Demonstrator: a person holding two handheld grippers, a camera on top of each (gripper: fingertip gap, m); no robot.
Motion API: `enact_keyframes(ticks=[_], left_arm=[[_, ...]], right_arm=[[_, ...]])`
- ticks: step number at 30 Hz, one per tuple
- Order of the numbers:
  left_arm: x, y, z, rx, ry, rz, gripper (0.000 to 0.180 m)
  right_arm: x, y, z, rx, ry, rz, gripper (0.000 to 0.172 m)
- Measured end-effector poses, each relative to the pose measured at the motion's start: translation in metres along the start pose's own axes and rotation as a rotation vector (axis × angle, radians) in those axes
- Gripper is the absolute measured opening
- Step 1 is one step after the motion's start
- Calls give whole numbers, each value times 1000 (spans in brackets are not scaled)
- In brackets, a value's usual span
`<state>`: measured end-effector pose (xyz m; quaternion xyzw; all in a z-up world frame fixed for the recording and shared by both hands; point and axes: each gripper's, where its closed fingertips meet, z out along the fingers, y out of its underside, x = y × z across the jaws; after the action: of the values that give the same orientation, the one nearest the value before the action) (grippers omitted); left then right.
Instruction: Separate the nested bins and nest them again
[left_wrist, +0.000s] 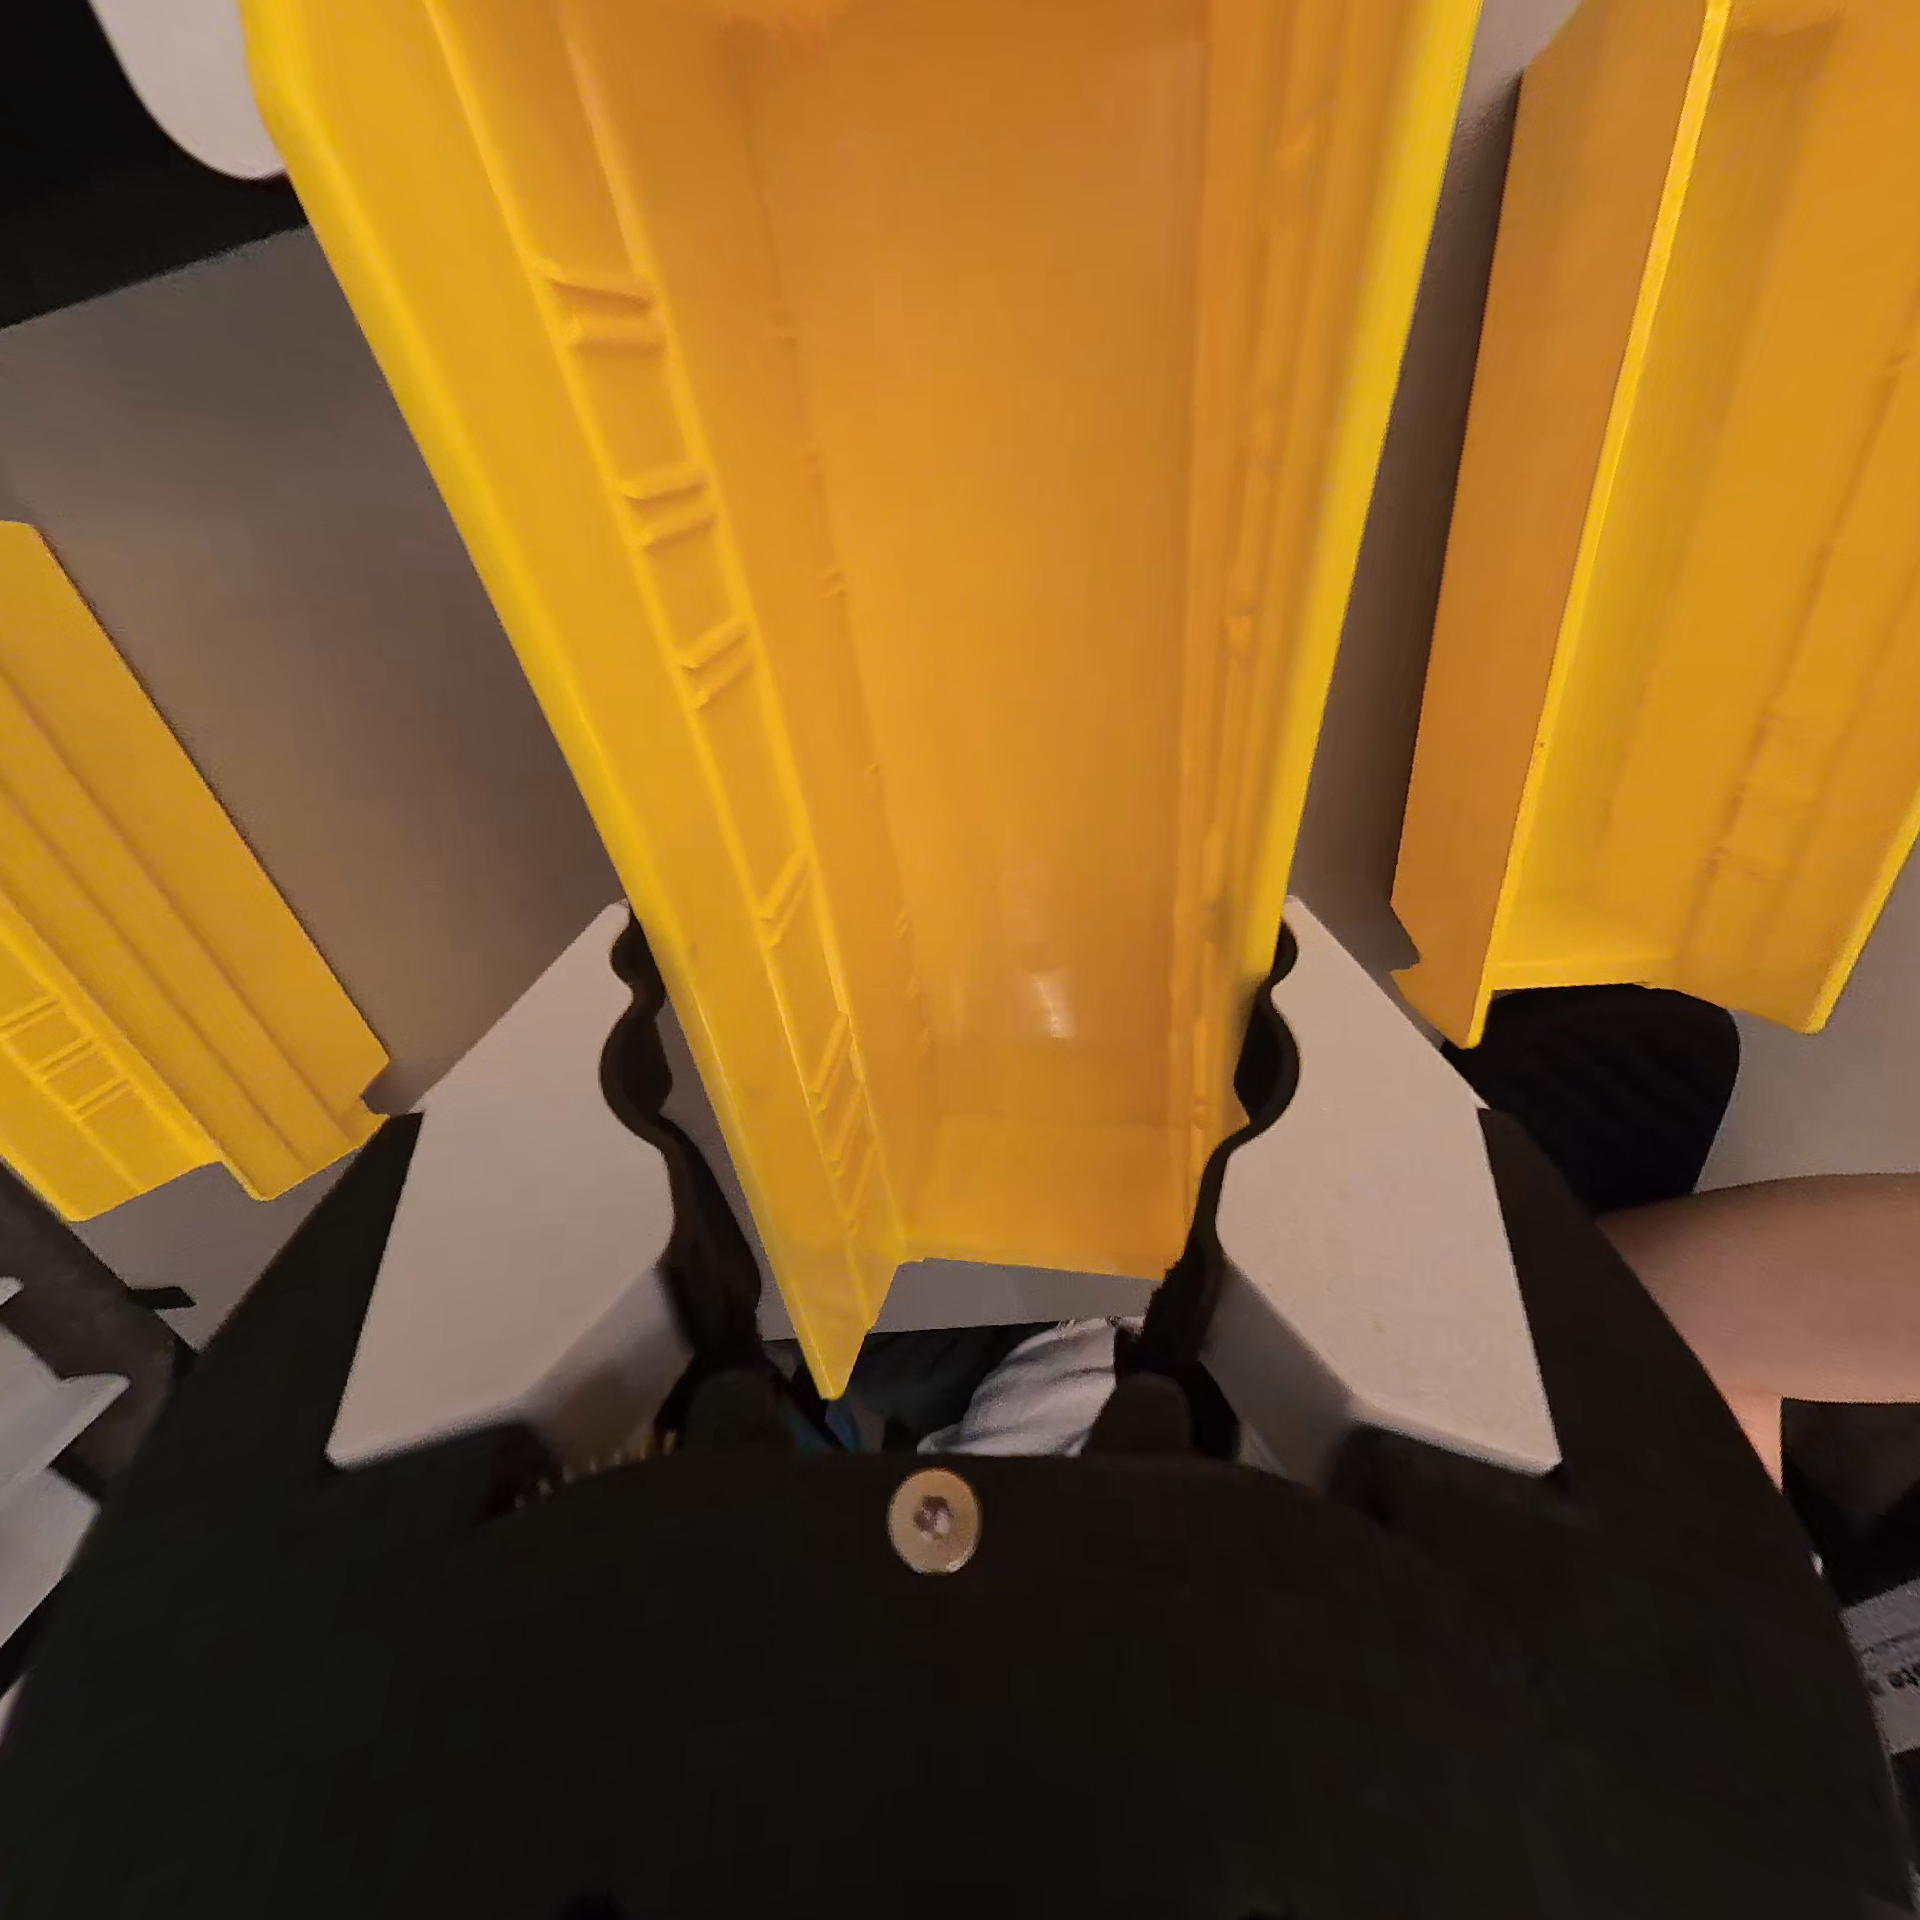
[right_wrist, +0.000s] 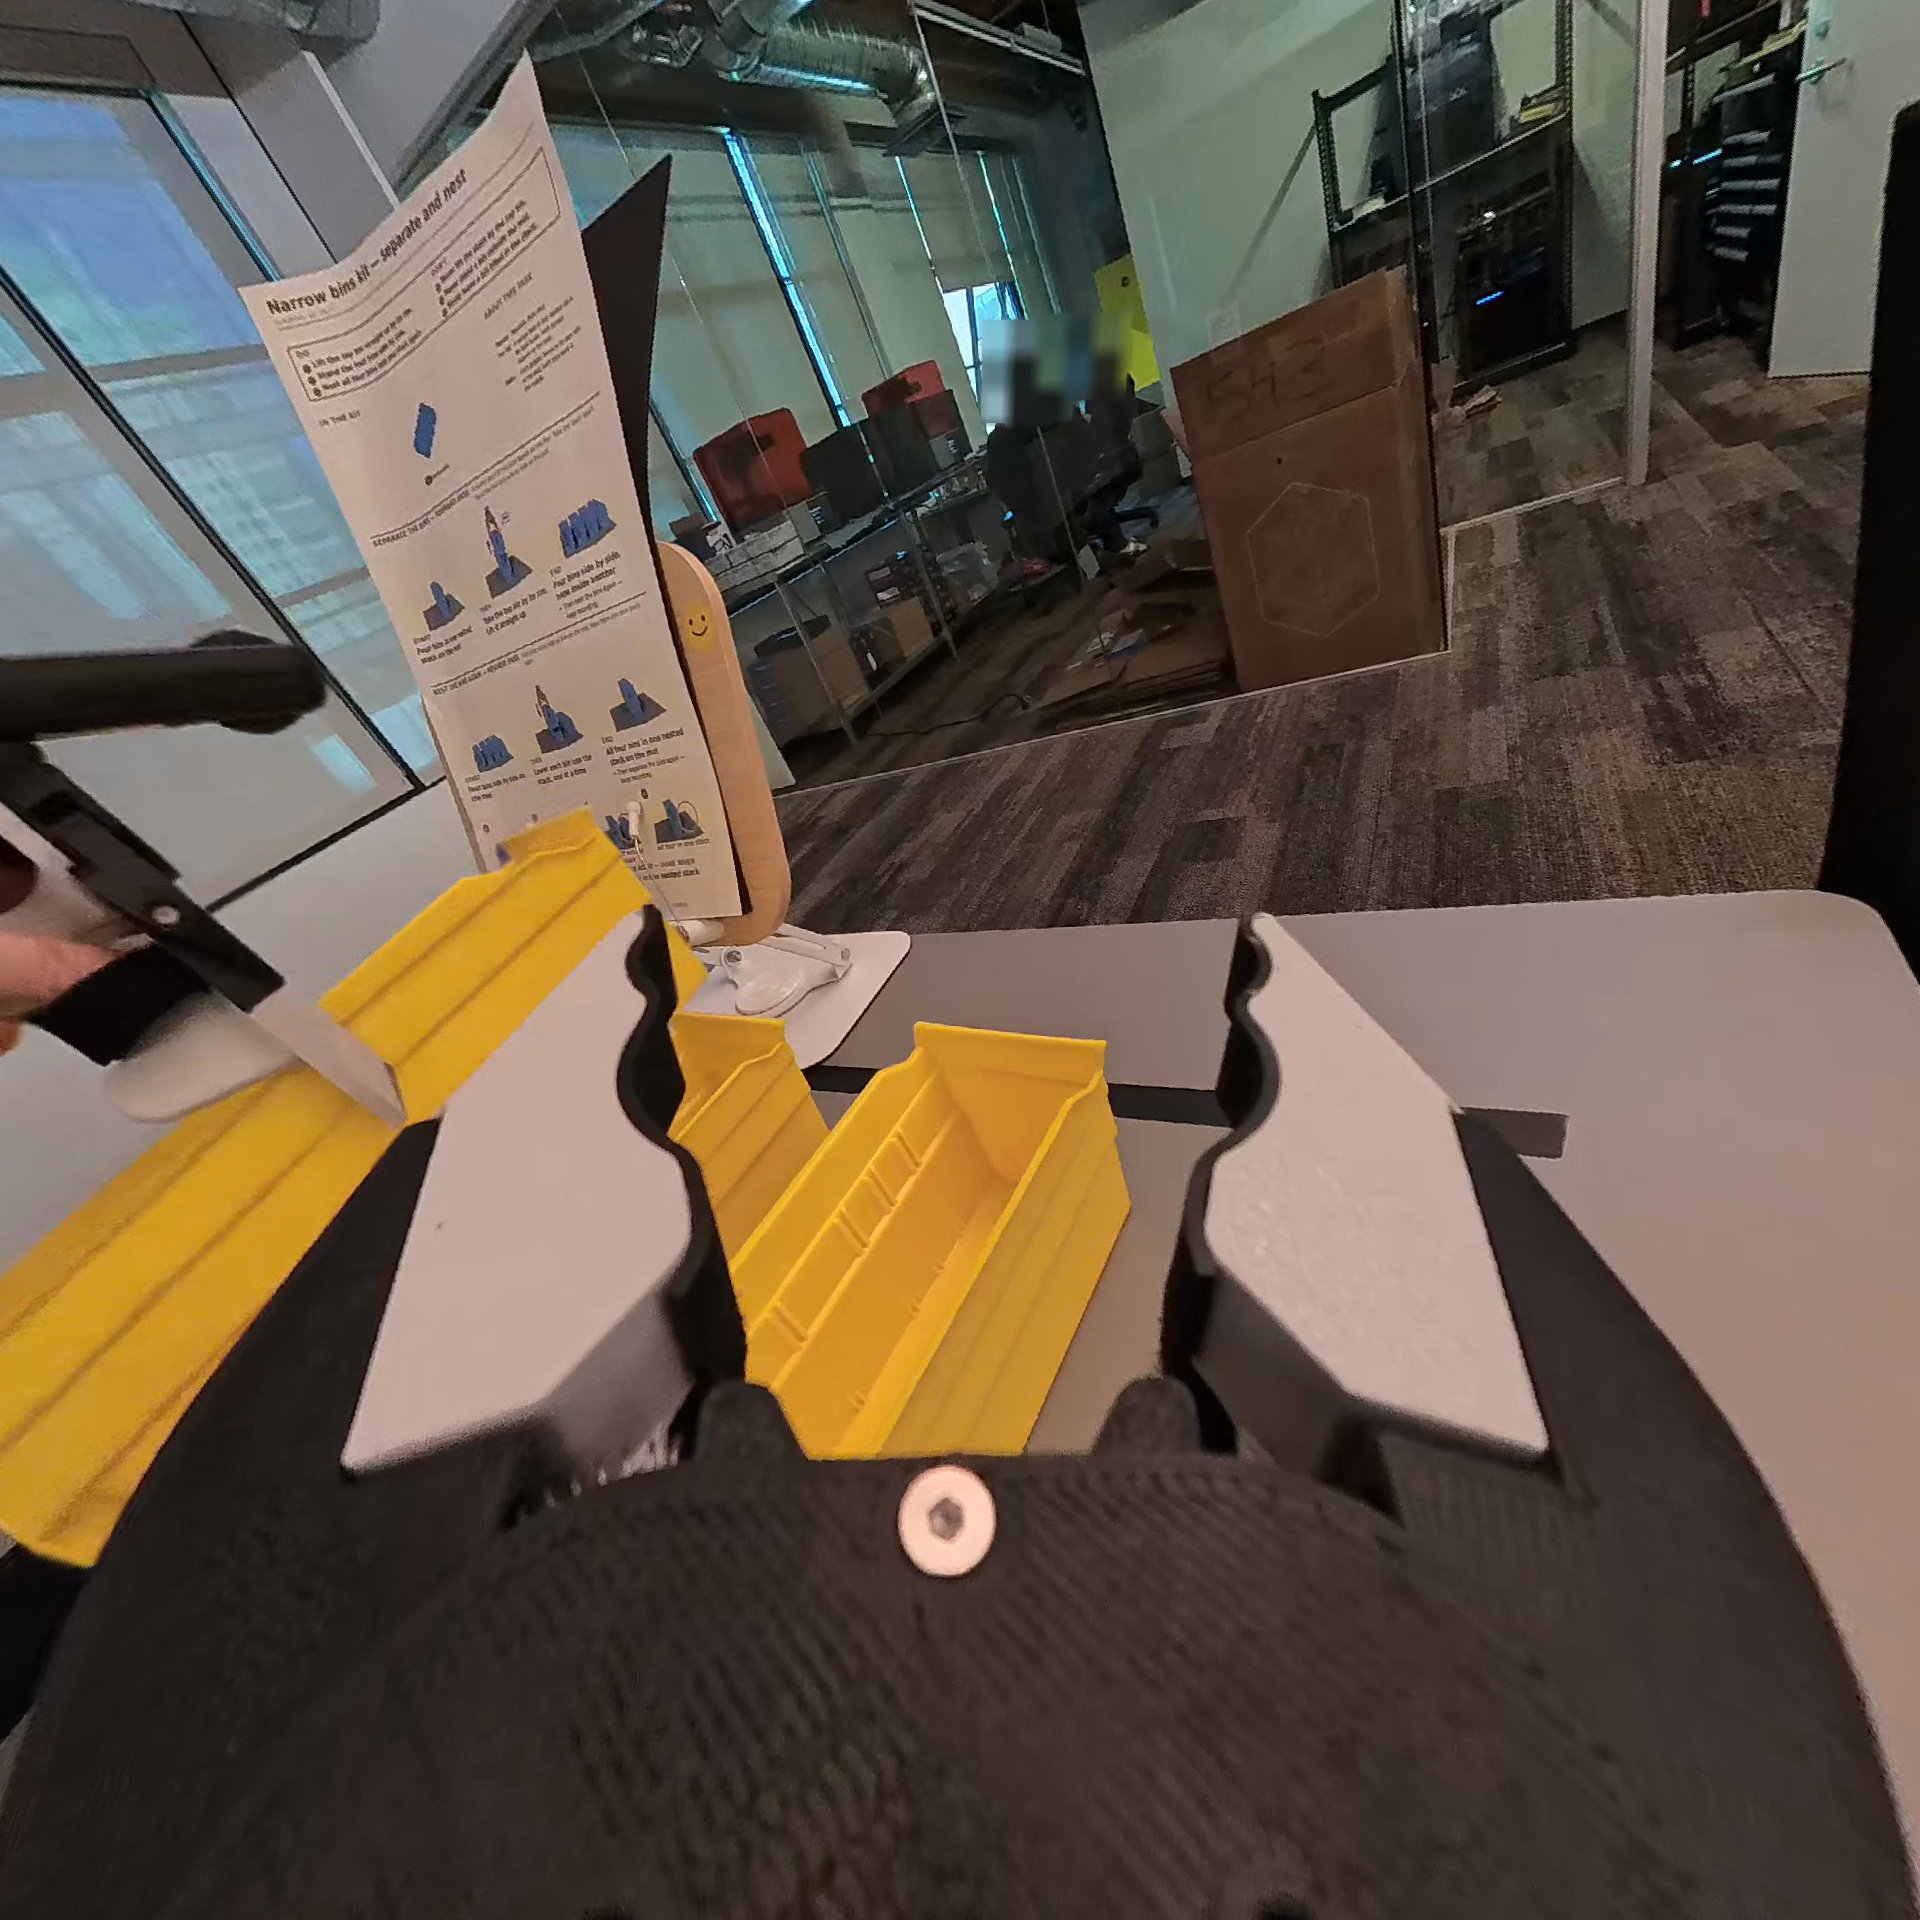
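Gripping one long yellow bin (left_wrist: 966, 623) by both side walls above the table (left_wrist: 260, 520), the left gripper (left_wrist: 961, 997) could tilt it against neighbouring bins (right_wrist: 935, 1247) while the right gripper (right_wrist: 940, 1049) hangs wide open, holding nothing

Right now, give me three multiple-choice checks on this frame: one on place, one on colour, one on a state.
1. Where is the instruction sheet?
A. Flat on the floor
B. Upright on a stand behind the bins
C. Folded inside a bin

2. What colour are the bins?
A. Blue
B. Yellow
C. Red

3. How is the right gripper?
A. Open, holding nothing
B. Clamped on a bin
C. Holding the sheet

Answers:
1 B, the sheet rises from the stand past the bins.
2 B, every bin is yellow.
3 A, its fingers stand wide apart, with a bin lying farther off below.
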<state>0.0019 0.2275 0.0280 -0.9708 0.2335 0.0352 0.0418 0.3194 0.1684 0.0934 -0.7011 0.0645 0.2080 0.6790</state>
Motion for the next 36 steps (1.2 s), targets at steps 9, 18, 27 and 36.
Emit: enact_keyframes(ticks=[9, 18, 27, 36], left_arm=[[2, -2, 32, -84, -111, -4, 113], [12, -4, 71, -120, -144, 9, 114], [14, -9, 93, -97, -114, -26, 128], [-32, -24, 11, 95, -70, 69, 141]], right_arm=[[-2, -9, -4, 45, -73, 71, 106], [5, -5, -3, 37, -89, 117, 106], [3, -5, -2, 35, -93, 114, 106], [-1, 2, 4, -4, -73, 77, 106]])
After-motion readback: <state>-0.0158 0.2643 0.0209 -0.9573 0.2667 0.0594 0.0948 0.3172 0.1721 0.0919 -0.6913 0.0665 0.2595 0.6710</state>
